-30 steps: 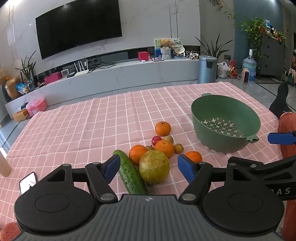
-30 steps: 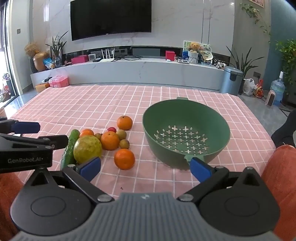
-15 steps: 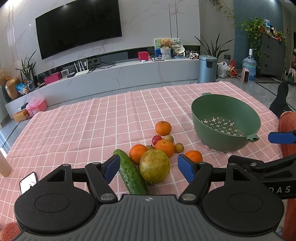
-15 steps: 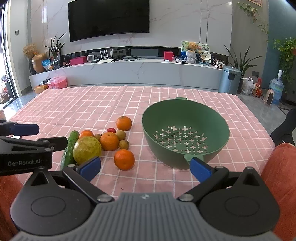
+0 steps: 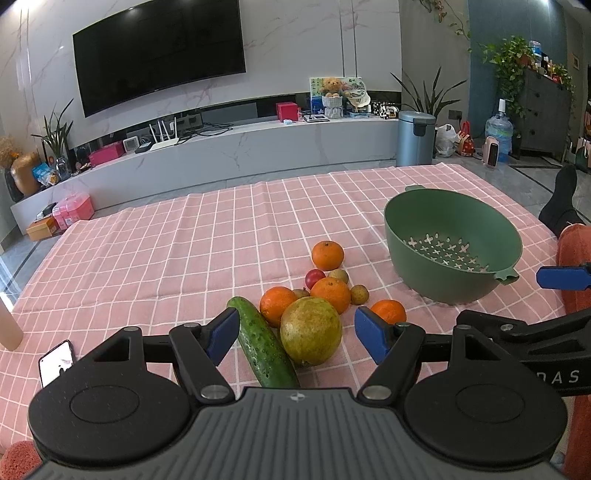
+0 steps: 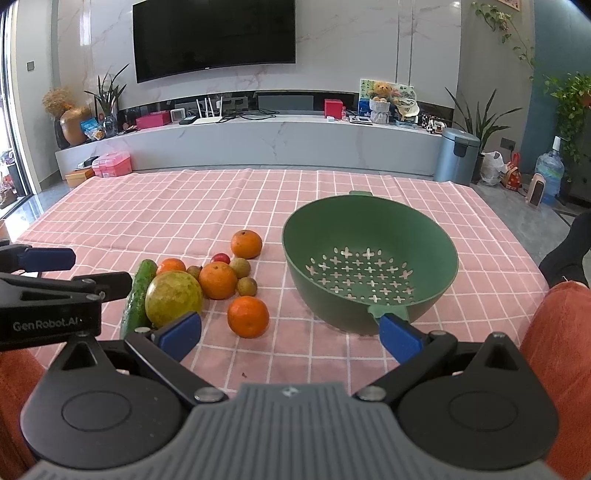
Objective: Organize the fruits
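Nothing has shifted against the earlier frames: both grippers hang where they were and the fruit lies as before. Left gripper [image 5: 295, 334] tilted down toward the table, jaws spread wide and released, nothing between the blue pads [image 5: 221, 334] — they frame the near end of the cucumber [image 5: 264, 341] and the large yellow-green fruit [image 5: 310, 330] from above, apart from both. Right gripper [image 6: 290, 332] likewise angled down, jaws wide and released, empty; its right pad [image 6: 399, 338] sits in front of the near handle of the green colander [image 6: 436, 258], contact not clear. Just ahead of the right gripper, one orange [image 6: 248, 316] lies alone on the pink checked tablecloth [image 6: 184, 206]. Ahead and left of it, the cluster: cucumber touching the large fruit, two oranges [image 6: 218, 280] behind, small brown fruits [image 6: 246, 286] and a red one [image 6: 221, 257] tucked among them — how many small ones is hard to tell, some half hidden. Farther on, another orange [image 6: 246, 243] sits apart. The colander stands right of the fruit, empty, its far handle just showing. A phone [image 5: 57, 362] lies left of the left gripper, partly hidden by its body. Orange sleeves [image 6: 557, 332] cut off at the edges; a dark-socked foot [image 5: 561, 203] beyond the table's right side. Far back: TV [image 6: 214, 35], low shelf [image 6: 258, 140], bin [image 6: 456, 155].
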`<state>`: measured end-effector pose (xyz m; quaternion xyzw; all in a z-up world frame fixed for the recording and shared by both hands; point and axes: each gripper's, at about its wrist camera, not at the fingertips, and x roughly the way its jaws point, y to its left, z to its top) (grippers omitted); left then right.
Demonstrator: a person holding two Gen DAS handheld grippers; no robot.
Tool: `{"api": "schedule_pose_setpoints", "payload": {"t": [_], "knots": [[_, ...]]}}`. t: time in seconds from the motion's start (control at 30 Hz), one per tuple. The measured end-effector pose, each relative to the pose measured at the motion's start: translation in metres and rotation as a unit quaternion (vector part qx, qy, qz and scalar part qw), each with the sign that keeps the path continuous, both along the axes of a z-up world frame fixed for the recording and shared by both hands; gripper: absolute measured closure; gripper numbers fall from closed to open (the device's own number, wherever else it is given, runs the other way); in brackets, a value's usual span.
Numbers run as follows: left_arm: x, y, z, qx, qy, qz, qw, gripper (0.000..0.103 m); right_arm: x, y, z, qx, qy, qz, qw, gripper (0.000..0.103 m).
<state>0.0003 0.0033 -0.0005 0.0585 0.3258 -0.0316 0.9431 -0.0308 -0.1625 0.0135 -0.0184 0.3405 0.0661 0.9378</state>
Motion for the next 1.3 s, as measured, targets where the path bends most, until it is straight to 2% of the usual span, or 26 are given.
{"api": "schedule_pose_setpoints", "payload": {"t": [1.3], "knots": [[0.0000, 0.0033, 0.0007, -0.004, 0.000, 0.002, 1.0000, 0.019, 0.0012, 0.0001, -0.0009, 0.005, 0.011, -0.013, 1.000, 0.004]]}}
